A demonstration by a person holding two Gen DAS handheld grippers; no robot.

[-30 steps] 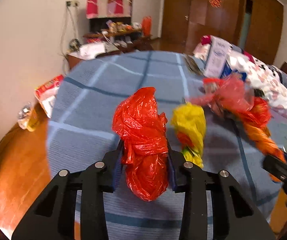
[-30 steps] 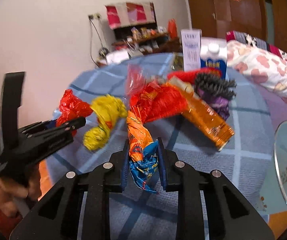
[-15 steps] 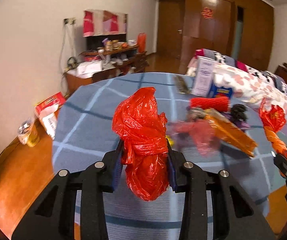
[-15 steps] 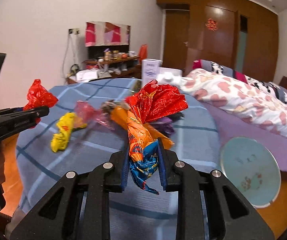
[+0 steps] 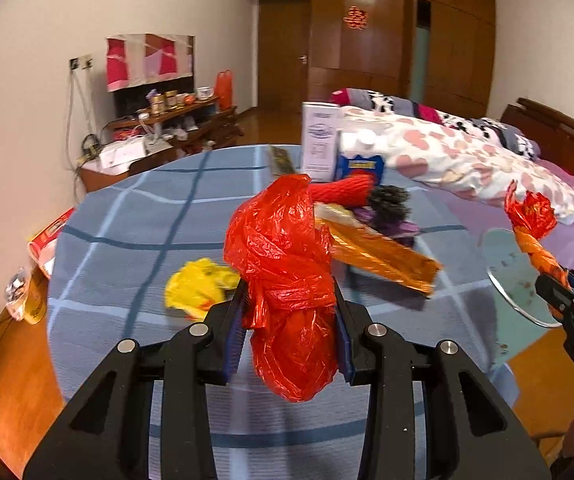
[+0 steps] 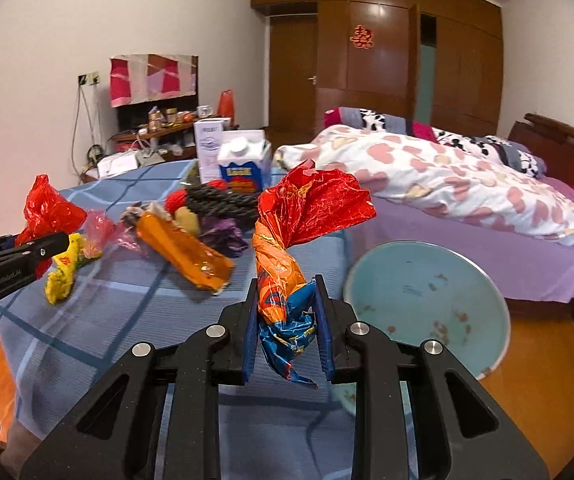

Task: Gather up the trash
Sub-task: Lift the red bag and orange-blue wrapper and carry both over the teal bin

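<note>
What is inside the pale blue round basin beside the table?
The pale blue round basin shows only scattered small brownish specks. The right claw and its twisted snack wrapper cover its near-left part.

The right gripper pinches a twisted snack wrapper — beside a blue basin.

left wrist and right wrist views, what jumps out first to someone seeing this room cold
The crumpled red plastic bag pinched in the left claw fills the middle of the left wrist view. In the right wrist view, the right claw grips a twisted orange, red and blue snack wrapper, with a light blue basin just beyond it to the right. Behind both, more wrappers litter the blue checked tablecloth.
</note>
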